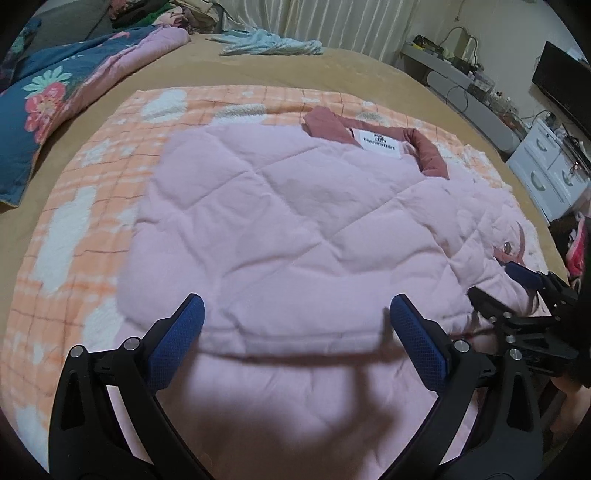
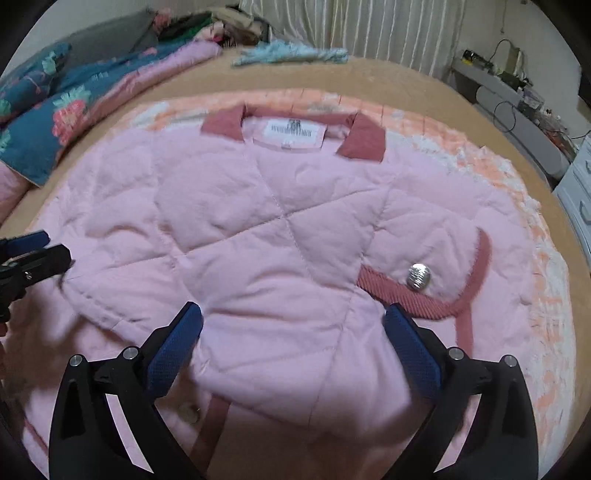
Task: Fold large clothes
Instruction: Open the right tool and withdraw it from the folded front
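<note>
The right hand-held gripper [image 2: 293, 325] and the left hand-held gripper [image 1: 297, 317] are both released above the pink jacket [image 2: 258, 229]; grasp the lower hem evenly at both corners before folding.

Both cams ride on the grippers, looking forward and down along the fingers at the bed, pretty close in. Left wrist view sits over the left half of the pink quilted jacket [image 1: 295, 221], right wrist view over its right half [image 2: 277, 229]. Both share the jacket's collar and the far curtain [image 1: 314, 22].
</note>
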A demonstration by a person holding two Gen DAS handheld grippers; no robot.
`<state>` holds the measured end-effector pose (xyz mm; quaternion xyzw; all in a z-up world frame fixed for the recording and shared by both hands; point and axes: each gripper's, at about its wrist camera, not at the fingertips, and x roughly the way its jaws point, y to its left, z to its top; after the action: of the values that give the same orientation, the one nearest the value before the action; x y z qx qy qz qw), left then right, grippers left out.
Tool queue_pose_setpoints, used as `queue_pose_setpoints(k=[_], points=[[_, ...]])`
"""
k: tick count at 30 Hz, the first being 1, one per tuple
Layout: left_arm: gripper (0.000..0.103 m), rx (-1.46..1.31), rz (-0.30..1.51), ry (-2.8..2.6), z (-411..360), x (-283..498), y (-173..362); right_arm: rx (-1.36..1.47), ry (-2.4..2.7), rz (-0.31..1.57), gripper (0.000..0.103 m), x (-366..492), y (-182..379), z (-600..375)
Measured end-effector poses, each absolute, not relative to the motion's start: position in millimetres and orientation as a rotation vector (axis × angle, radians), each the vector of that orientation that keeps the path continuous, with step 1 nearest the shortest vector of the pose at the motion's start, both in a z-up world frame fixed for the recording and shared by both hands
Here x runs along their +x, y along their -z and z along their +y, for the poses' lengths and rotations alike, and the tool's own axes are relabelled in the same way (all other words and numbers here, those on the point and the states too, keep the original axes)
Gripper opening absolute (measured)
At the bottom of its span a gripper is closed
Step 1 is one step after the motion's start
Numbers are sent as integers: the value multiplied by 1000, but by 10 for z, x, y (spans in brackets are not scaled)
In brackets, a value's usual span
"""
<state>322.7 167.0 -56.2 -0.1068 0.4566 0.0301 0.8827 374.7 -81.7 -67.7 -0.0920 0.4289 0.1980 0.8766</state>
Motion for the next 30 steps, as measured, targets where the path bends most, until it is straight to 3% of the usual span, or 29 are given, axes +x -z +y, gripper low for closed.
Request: queue_pose_setpoints(k=[13,30], points=[[95,-275,853,-64,1773,2715,40,-114,-392,767,99,3156,-47,-1091],[95,-241,742,-39,1599,2149,-574,-62,-404,673,99,2615,-587,-1333]])
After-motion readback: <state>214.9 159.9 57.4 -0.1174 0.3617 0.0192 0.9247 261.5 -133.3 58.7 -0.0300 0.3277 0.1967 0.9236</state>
